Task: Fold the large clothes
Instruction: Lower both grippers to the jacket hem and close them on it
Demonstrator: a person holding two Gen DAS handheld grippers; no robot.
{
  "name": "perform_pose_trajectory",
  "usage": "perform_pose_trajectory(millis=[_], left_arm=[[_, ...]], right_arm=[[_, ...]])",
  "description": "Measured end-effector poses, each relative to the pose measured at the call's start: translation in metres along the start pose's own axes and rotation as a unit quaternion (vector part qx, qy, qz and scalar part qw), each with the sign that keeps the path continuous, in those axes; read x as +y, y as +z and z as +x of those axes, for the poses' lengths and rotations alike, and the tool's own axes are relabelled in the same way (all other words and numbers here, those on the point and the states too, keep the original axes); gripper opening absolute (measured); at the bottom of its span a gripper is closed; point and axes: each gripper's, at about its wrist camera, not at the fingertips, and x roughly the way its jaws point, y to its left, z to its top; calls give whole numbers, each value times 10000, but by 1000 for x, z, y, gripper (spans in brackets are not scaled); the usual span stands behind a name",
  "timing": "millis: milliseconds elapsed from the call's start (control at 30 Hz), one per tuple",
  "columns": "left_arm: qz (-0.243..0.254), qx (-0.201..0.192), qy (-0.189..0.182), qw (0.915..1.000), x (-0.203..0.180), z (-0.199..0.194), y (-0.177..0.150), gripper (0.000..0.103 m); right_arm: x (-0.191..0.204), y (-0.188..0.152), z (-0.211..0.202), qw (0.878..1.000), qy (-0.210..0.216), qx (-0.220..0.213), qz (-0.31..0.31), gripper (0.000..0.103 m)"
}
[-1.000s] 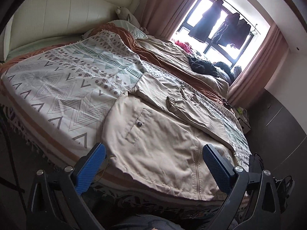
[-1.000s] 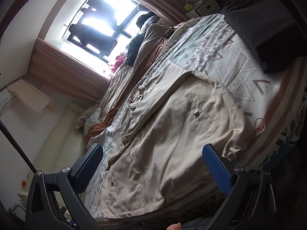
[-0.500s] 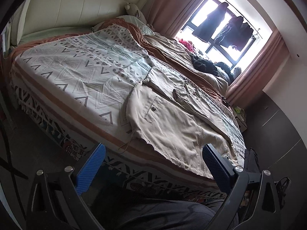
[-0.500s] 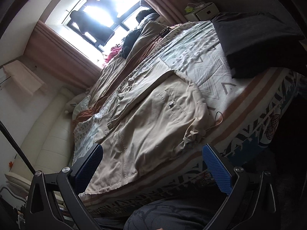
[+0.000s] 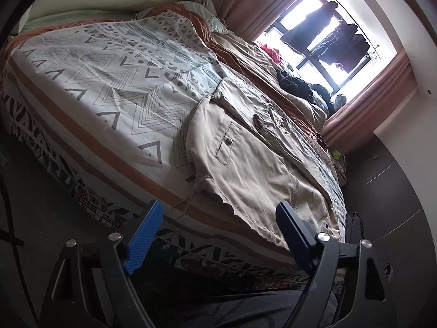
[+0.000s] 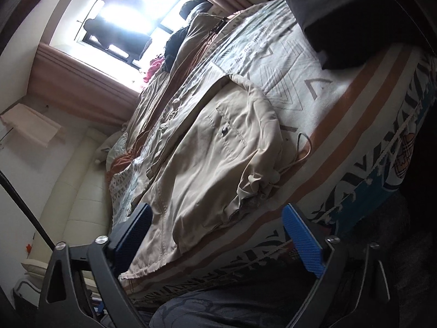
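A large beige jacket (image 5: 254, 164) lies spread flat on the bed, its hem at the near edge, a snap pocket facing up and a drawstring trailing off its corner. It also shows in the right wrist view (image 6: 207, 158). My left gripper (image 5: 218, 232) is open and empty, held back from the bed's near edge, just below the jacket's hem. My right gripper (image 6: 215, 232) is open and empty, also off the bed, below the hem.
The bed carries a patterned blanket (image 5: 114, 82) with an orange stripe. A dark cushion (image 6: 349, 19) lies at the far right. A pile of clothes (image 5: 295, 82) sits by the bright window (image 5: 327, 32). A cream headboard (image 6: 79, 186) stands on the left. Dark floor surrounds the bed.
Both grippers have pulled back from the jacket and off the bed, then tilted. The jacket lies as before. Both stay open.
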Motion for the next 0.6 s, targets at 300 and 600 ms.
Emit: perform_pose_trajectory(millis=[300,600], left_arm=[[-261,243,25,9994,11,53,12,78],[-606,425,-47,9972,21,92,22,78]], right_arm=[[-18,11,49,9988,-5,330,359,70],[-28,23,71,9962,313,371,721,65]])
